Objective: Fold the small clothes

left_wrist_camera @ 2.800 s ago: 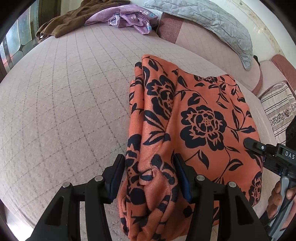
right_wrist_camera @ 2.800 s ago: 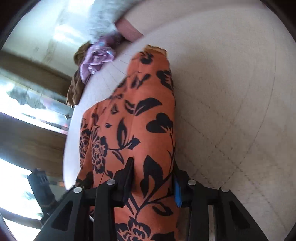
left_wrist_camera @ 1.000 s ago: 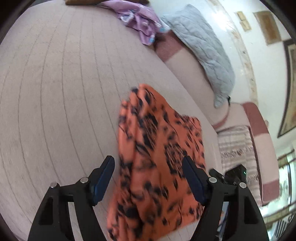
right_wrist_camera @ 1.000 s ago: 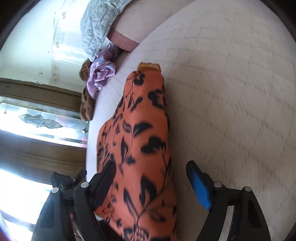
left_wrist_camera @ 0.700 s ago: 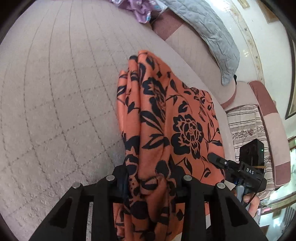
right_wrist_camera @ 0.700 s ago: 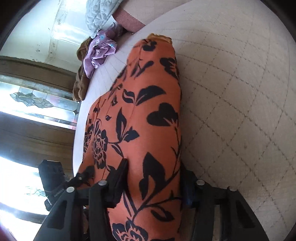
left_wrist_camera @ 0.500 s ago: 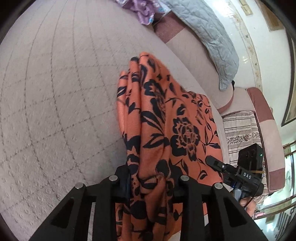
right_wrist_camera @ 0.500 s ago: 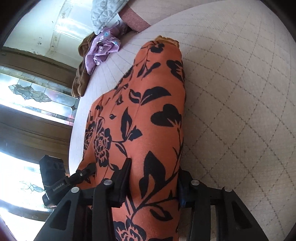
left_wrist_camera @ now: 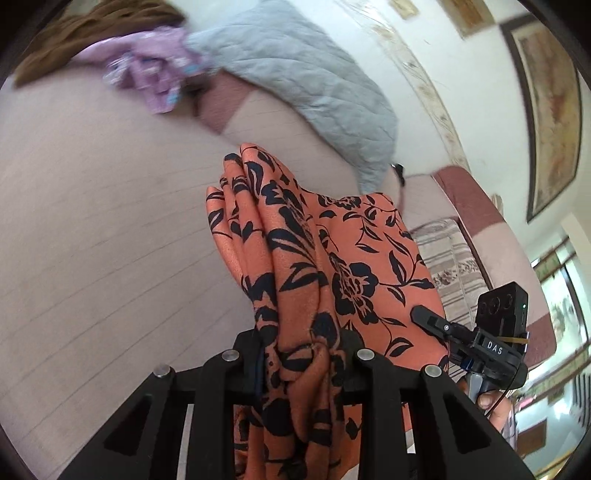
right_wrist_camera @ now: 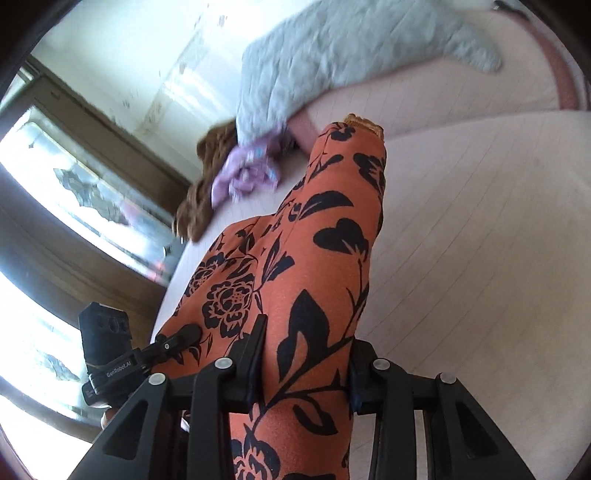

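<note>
An orange garment with a black flower print [left_wrist_camera: 332,258] is lifted off the pale quilted bed [left_wrist_camera: 92,221]. My left gripper [left_wrist_camera: 303,354] is shut on a bunched near corner of it. My right gripper [right_wrist_camera: 306,362] is shut on the other near edge of the garment [right_wrist_camera: 325,266], which stretches away to its far hem. Each gripper shows in the other's view: the right one [left_wrist_camera: 436,325] at lower right, the left one [right_wrist_camera: 177,339] at lower left. The fabric spans between them, raised and tilted.
A grey quilted blanket [left_wrist_camera: 314,81] lies over the sofa back. A purple garment [left_wrist_camera: 155,77] and a brown garment [left_wrist_camera: 92,29] are heaped at the far end of the bed. A striped cushion [left_wrist_camera: 447,258] sits at right. A window [right_wrist_camera: 74,184] is at left.
Both grippers closed on the garment about 0.7 s ago after standing open. Since then they have lifted it, and the views tilt up toward the blanket and wall.
</note>
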{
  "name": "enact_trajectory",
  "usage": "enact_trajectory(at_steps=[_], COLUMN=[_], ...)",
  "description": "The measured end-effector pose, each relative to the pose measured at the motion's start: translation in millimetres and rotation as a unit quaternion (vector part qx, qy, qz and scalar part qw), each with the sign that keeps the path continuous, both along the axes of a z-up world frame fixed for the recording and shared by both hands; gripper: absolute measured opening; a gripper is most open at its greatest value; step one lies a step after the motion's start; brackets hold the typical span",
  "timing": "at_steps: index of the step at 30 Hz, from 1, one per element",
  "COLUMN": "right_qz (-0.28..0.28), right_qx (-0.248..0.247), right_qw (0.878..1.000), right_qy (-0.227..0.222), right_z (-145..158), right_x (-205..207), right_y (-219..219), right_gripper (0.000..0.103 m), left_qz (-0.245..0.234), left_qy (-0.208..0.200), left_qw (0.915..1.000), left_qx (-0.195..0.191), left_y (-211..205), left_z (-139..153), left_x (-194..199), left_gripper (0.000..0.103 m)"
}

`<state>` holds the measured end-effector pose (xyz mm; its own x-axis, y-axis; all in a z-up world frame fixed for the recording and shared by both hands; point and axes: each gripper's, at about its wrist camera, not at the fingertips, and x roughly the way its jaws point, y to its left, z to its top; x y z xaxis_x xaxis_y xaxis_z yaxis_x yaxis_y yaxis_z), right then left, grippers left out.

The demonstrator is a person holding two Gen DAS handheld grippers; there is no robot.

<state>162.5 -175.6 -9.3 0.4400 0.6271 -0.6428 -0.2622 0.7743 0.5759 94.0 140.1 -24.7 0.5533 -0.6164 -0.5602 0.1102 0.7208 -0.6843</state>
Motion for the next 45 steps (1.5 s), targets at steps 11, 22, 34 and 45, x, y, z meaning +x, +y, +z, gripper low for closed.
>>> enact_trajectory(at_steps=[11,22,34,45], right_qz=[-0.054,-0.140,-0.053,-0.139], right_qx=[0.023,-0.045,-0.002,0.096], right_qw=[0.998,0.989,0.997,0.979], right_qy=[0.021,-0.004,0.057,0.113], right_z=[-28,-58,-59,-88], right_x=[22,-4,16,104], right_y=[-93,-116,-59,-81], right_gripper=[0.038,0.065,0.079,0.085], left_qz=[-0.034,-0.025,-0.032,-0.022], left_qy=[0.024,0.001,-0.009,0.045], left_qw=[0.9976,0.9799,0.9676,0.9520], left_qx=[0.056,0.198,0.250,0.302], left_y=[-82,-86,-95,-98], left_z=[-41,-54,-36,-59], left_x=[42,-8,20,12], left_gripper=[0.033,0.050,0.066,0.071])
